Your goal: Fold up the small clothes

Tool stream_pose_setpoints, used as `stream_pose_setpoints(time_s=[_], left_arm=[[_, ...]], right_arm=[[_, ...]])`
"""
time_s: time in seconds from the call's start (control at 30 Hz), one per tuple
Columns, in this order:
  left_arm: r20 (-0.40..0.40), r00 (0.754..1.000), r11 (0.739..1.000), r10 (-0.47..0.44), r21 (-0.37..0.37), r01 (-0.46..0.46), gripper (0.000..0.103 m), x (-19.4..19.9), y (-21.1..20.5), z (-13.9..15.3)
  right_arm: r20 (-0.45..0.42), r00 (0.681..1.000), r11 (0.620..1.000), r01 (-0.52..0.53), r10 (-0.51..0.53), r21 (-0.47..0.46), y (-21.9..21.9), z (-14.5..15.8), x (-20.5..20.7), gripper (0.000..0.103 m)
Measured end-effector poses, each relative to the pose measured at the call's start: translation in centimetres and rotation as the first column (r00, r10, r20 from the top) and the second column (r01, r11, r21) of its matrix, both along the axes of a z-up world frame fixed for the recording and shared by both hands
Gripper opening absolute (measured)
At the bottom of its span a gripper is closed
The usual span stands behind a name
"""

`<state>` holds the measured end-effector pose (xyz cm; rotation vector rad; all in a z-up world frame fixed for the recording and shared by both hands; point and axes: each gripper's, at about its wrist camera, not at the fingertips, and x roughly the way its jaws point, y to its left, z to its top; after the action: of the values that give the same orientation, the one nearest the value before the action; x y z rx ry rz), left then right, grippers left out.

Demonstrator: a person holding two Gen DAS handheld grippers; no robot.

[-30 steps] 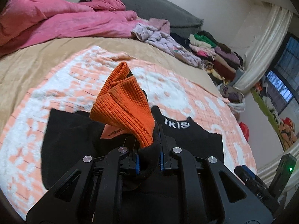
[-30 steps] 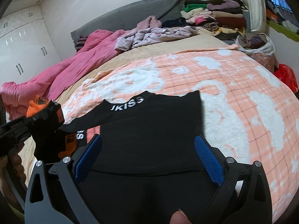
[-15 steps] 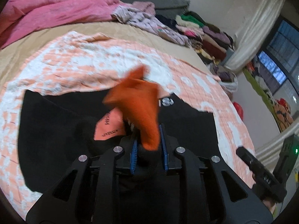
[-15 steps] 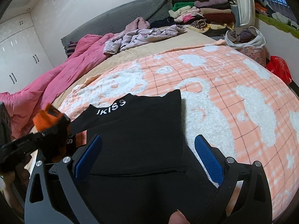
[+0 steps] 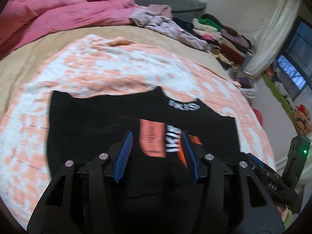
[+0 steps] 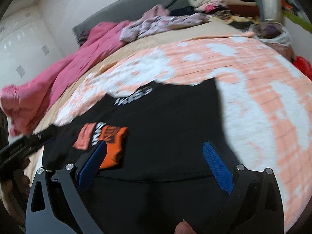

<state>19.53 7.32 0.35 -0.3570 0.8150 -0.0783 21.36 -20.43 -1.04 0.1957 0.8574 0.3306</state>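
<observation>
A: Where do we see the garment [image 5: 93,136]?
B: Flat on the blanket [image 5: 120,74]; its long axis runs across our view, lettered edge away from us, orange cuff [image 6: 114,146] lying on top

A: And our jaws?
B: Left gripper [image 5: 157,152] is opening, nothing pinched. Right gripper [image 6: 156,163] stands spread wide, empty

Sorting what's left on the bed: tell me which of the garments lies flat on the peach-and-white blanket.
The black garment with white lettering and an orange cuff lies spread flat on the blanket. The pale purple clothes are crumpled farther back; others sit stacked.
</observation>
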Motion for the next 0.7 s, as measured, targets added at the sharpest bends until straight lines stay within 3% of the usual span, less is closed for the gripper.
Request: stream_pose_setpoints(time_s=[0.1,0.23,0.27,0.43,0.47,0.5,0.7], left_arm=[[0.005,0.999,0.998,0.053,0.041,-0.054,0.053,-0.5,1.6,0.1],[0.018,0.994,0.993,0.105,0.052,-0.106,0.056,-1.1,3.4,0.2],[0.022,0.993,0.992,0.115,0.048,-0.116,0.056,-1.3,3.7,0.3],[0.039,0.986,0.986,0.161,0.026,-0.162,0.056,-1.9,5.5,0.6],[0.041,0.985,0.986,0.165,0.026,-0.167,0.056,-2.0,5.7,0.7],[0.043,0.984,0.984,0.175,0.033,-0.176,0.056,-2.1,6.0,0.8],[0.05,0.976,0.976,0.214,0.026,-0.216,0.056,-2.7,7.5,1.0]], right_arm=[[-0.016,0.994,0.995,-0.104,0.104,-0.01,3.4,-0.6,0.6,0.097],[-0.056,0.989,0.99,-0.139,0.139,-0.009,5.9,-1.8,1.9,0.094],[-0.075,0.987,0.99,-0.142,0.14,-0.013,6.4,-2.3,2.3,0.084],[-0.139,0.981,0.99,-0.138,0.136,-0.003,7.6,-4.6,3.6,0.057],[-0.128,0.981,0.989,-0.147,0.146,0.006,7.8,-4.6,3.6,0.037],[-0.122,0.978,0.986,-0.166,0.167,0.026,8.0,-4.5,3.6,0.023],[-0.036,0.968,0.969,-0.245,0.247,0.039,9.0,-2.7,2.4,0.012]])
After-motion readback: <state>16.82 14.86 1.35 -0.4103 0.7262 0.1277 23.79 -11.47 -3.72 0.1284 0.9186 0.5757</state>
